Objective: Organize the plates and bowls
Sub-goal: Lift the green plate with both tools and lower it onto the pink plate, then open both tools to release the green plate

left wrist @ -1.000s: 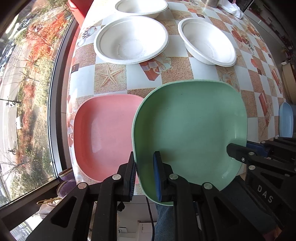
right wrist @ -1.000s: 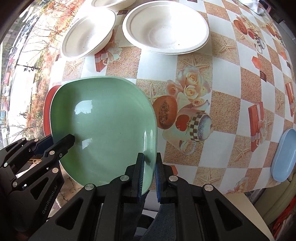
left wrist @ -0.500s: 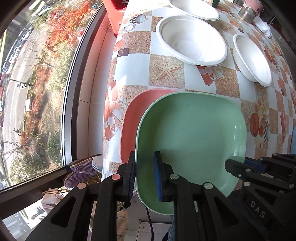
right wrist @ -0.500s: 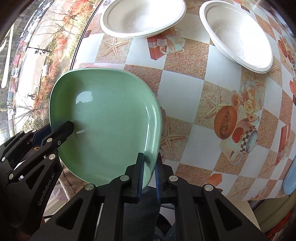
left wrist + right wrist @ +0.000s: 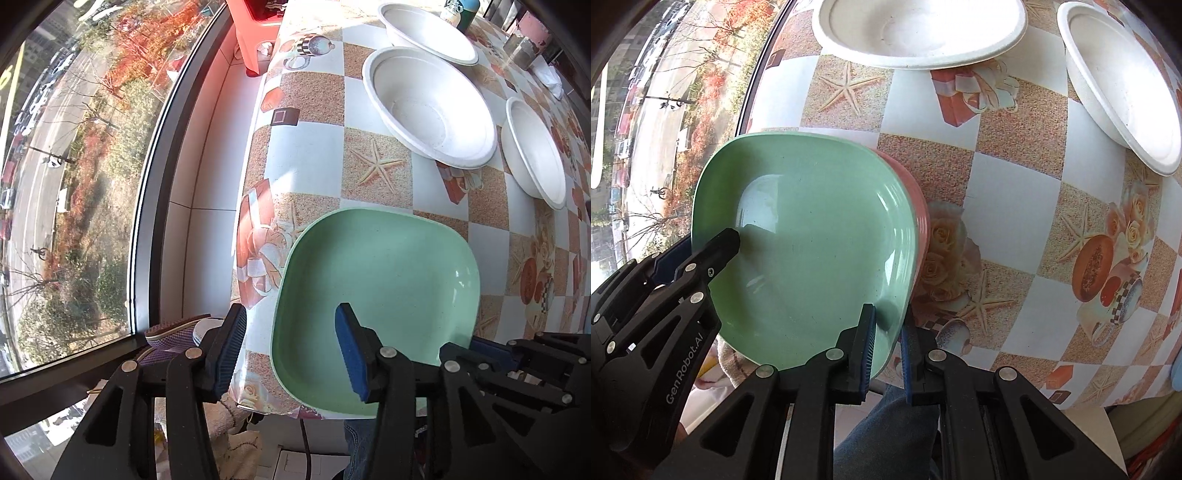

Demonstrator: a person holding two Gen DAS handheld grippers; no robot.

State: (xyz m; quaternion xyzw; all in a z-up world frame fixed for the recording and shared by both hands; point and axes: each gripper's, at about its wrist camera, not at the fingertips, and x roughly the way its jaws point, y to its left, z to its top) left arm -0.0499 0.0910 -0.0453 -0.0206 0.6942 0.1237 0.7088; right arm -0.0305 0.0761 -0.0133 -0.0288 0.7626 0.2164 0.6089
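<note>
A square green plate (image 5: 376, 295) lies at the table's near corner by the window. In the right wrist view this green plate (image 5: 812, 240) sits on a pink plate (image 5: 921, 210), of which only the right rim shows. My left gripper (image 5: 291, 350) straddles the green plate's left rim; its jaws are opening and the pads stand clear of the rim. My right gripper (image 5: 888, 343) is shut on the plate's near right rim. Each gripper shows in the other's view: the right gripper (image 5: 463, 347) and the left gripper (image 5: 701, 247). Three white bowls (image 5: 428, 107) (image 5: 535, 151) (image 5: 428, 33) stand farther back.
The table edge (image 5: 251, 206) runs along a large window on the left. A red stool (image 5: 255, 29) stands beyond the table. A bottle (image 5: 456, 11) and a jar (image 5: 521, 48) sit at the far end. A blue plate (image 5: 1176, 369) peeks in at the right edge.
The green plate has slid left and down onto the pink plate, now covering it. My left gripper's jaws have parted and let go of the rim. The right gripper keeps its grip.
</note>
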